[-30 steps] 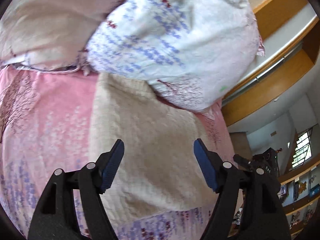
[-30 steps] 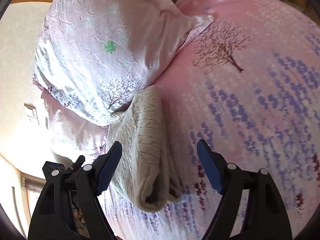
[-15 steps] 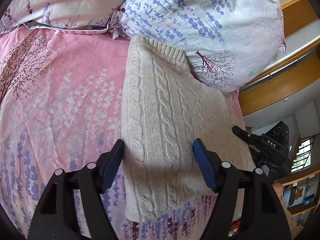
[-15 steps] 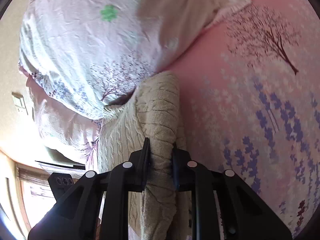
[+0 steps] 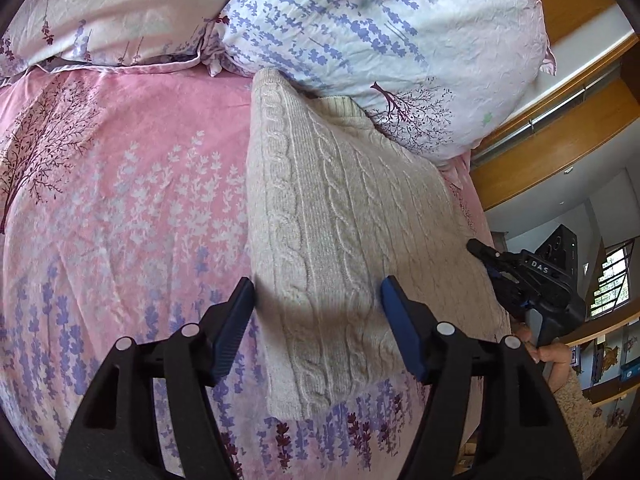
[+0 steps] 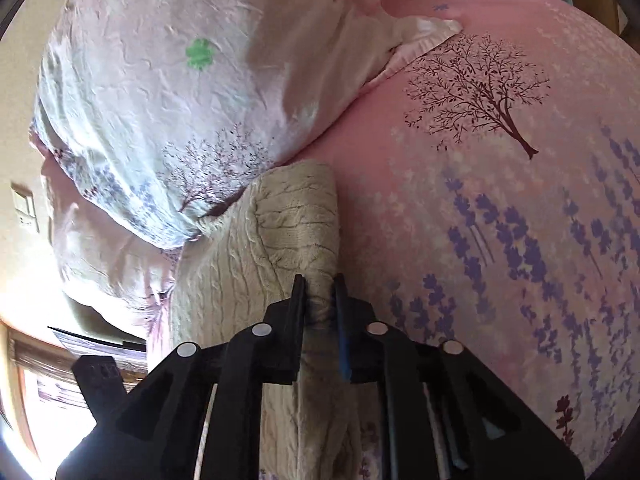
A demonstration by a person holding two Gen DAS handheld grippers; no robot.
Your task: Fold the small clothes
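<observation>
Since a sec ago, the right gripper [image 6: 319, 280] has clamped shut on the folded cream sweater [image 6: 296, 216]. Left wrist view: left gripper [image 5: 318, 294] is hovering w/ jaws wide apart, holding nothing, over the sweater [image 5: 344, 216], which is lying on the pink bedspread [image 5: 120, 200], far end touching the pillow [image 5: 380, 32]. Right wrist view: fingers are pinching the sweater's thick folded edge, just below the pillow [image 6: 180, 80].

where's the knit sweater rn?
The folded cream knit sweater lies on the pink bedspread, its top edge tucked under the floral pillow. The right gripper is shut on its edge; the left gripper is open above it.
</observation>
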